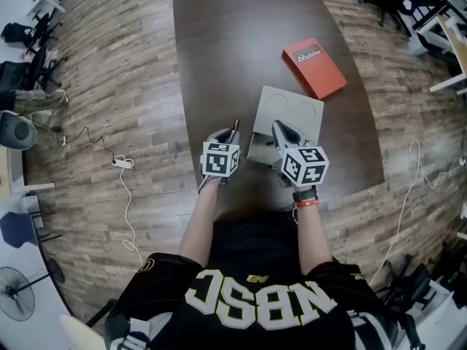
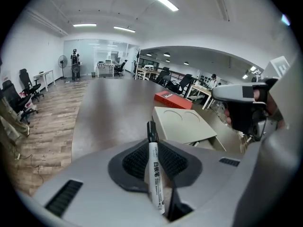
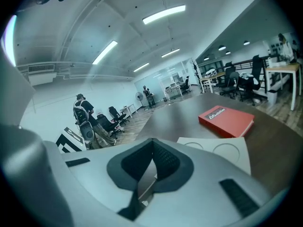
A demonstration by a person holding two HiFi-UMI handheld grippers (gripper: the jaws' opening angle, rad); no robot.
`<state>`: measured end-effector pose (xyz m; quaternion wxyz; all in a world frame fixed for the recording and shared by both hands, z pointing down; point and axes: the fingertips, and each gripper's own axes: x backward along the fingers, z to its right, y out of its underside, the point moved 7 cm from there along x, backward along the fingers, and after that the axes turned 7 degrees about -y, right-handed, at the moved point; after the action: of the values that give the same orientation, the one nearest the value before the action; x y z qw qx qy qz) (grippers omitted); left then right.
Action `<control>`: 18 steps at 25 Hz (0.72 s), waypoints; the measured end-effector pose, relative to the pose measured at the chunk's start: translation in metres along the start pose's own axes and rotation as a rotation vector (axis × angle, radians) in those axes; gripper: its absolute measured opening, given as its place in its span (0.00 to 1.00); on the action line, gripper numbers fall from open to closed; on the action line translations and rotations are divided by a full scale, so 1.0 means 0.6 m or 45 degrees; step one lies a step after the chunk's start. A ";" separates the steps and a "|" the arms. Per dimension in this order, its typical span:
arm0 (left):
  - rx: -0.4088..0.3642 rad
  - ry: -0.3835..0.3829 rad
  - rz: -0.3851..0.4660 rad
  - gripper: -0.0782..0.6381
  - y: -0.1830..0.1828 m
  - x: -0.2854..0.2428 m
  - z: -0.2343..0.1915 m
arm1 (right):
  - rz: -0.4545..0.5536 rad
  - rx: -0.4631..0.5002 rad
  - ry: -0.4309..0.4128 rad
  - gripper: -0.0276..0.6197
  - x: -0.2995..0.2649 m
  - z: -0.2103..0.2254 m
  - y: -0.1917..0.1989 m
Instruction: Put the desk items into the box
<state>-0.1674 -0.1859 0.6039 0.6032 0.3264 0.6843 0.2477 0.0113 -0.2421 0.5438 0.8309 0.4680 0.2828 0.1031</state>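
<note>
Here, the pale box (image 1: 253, 149) sits on the near middle of the table (image 1: 219, 49). Its lid (image 1: 290, 106), marked with two circles, is raised off the body, so an opening shows along the near side. Something small lies inside under the lid, too small to tell. A red book (image 1: 314, 67) lies flat on the far right, apart from the box. The left gripper (image 2: 152, 142) is just left of the box. Its jaws stand narrowly apart and clamp a white marker (image 2: 155, 171), whose black cap pokes out past the tips toward the far end. The right gripper (image 3: 152, 144) is over the near right part of the box, its jaws drawn together until the tips meet. Whether they nip the lid's edge I cannot tell.
</note>
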 end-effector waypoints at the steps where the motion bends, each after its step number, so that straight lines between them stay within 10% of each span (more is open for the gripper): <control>1: -0.017 0.007 0.010 0.21 -0.006 0.004 0.001 | 0.008 -0.004 0.003 0.05 0.002 0.001 -0.002; 18: -0.360 0.275 0.076 0.21 -0.070 0.006 0.089 | 0.119 -0.096 0.149 0.05 0.083 0.039 0.009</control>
<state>-0.1209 -0.2139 0.5629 0.5586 0.2298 0.6934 0.3929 0.0656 -0.2344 0.5393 0.8242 0.4424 0.3046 0.1796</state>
